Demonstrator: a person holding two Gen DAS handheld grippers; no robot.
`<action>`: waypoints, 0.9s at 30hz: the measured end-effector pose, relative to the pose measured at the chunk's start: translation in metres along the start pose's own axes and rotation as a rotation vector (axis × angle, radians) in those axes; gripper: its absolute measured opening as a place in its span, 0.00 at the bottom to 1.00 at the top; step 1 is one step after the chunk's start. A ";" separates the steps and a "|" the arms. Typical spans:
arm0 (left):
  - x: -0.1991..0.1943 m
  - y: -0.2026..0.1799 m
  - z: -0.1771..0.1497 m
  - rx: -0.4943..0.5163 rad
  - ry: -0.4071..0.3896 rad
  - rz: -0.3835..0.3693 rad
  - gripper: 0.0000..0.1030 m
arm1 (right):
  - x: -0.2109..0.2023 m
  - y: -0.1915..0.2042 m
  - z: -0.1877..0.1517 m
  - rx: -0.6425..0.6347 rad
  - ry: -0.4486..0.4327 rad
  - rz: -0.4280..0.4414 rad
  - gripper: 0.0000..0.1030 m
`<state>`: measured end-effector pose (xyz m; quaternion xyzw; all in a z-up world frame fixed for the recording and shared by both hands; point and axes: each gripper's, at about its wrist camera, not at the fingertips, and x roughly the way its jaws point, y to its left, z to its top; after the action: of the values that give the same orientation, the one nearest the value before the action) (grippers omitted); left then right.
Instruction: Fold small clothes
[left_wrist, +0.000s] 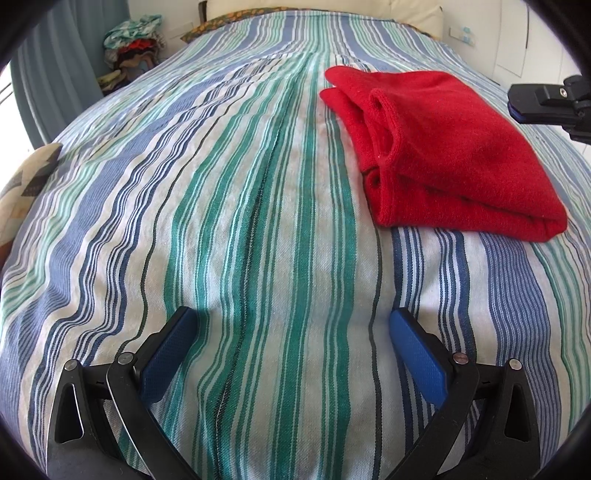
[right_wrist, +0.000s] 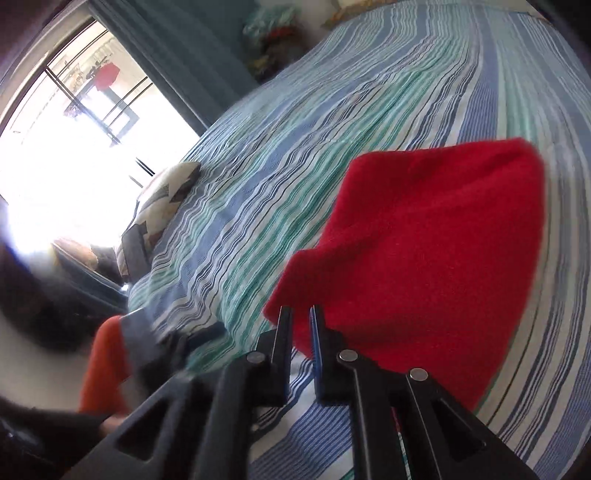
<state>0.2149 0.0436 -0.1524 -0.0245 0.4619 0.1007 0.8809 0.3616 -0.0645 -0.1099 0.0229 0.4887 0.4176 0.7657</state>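
Observation:
A folded red knit garment (left_wrist: 439, 147) lies on the striped bedspread (left_wrist: 258, 221), to the right of centre in the left wrist view. My left gripper (left_wrist: 291, 325) is open and empty, low over the bedspread, well short of the garment. In the right wrist view the red garment (right_wrist: 424, 258) fills the centre right. My right gripper (right_wrist: 300, 314) has its jaws nearly together with a narrow gap and nothing between them, its tips at the garment's near corner. The right gripper also shows at the far right edge of the left wrist view (left_wrist: 546, 107).
A patterned cushion (right_wrist: 162, 199) lies at the bed's left edge by a bright window (right_wrist: 74, 140). A pile of clothes (left_wrist: 133, 51) sits beyond the bed's far left corner. A pillow (left_wrist: 406, 11) is at the head. An orange cloth (right_wrist: 103, 362) hangs off the bed's near edge.

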 end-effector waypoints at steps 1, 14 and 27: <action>0.000 0.000 0.000 0.000 0.000 0.000 1.00 | -0.006 -0.007 -0.004 0.016 -0.020 -0.022 0.10; 0.000 -0.001 0.000 0.000 -0.005 0.004 1.00 | -0.019 -0.049 -0.086 0.186 0.007 -0.092 0.55; -0.002 -0.001 -0.001 0.000 -0.010 0.008 1.00 | -0.085 -0.042 -0.178 0.135 -0.178 -0.652 0.73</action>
<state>0.2133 0.0419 -0.1514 -0.0219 0.4577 0.1043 0.8827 0.2362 -0.2139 -0.1593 -0.0477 0.4280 0.1139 0.8953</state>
